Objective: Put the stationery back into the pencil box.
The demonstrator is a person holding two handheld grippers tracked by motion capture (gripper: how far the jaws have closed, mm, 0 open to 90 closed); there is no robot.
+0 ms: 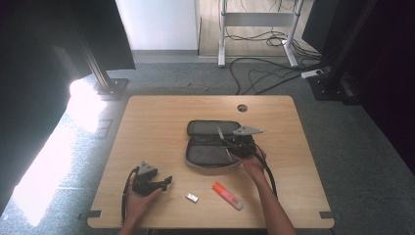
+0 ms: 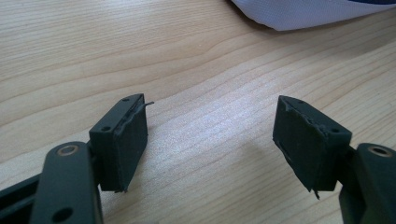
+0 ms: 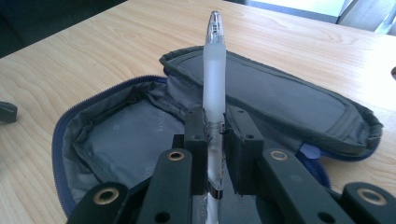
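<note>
An open grey pencil case [image 1: 208, 154] with a blue zip lies at the middle of the wooden table [image 1: 156, 122]. My right gripper [image 1: 229, 147] hovers over its right half, shut on a frosted clear pen [image 1: 222, 139]. In the right gripper view the pen [image 3: 214, 70] stands up between the pads of the right gripper [image 3: 215, 126], above the case's lining [image 3: 130, 135]. My left gripper [image 1: 167, 182] rests near the table's front left, pointing right. Its jaws stand wide apart in the left gripper view, left gripper [image 2: 210, 135] open over bare wood.
An orange highlighter [image 1: 226, 195] and a small white eraser-like block [image 1: 192, 197] lie near the front edge, between my hands. A white object's edge [image 2: 303, 14] sits beyond the left jaws. A round cable hole [image 1: 242, 107] is at the table's back.
</note>
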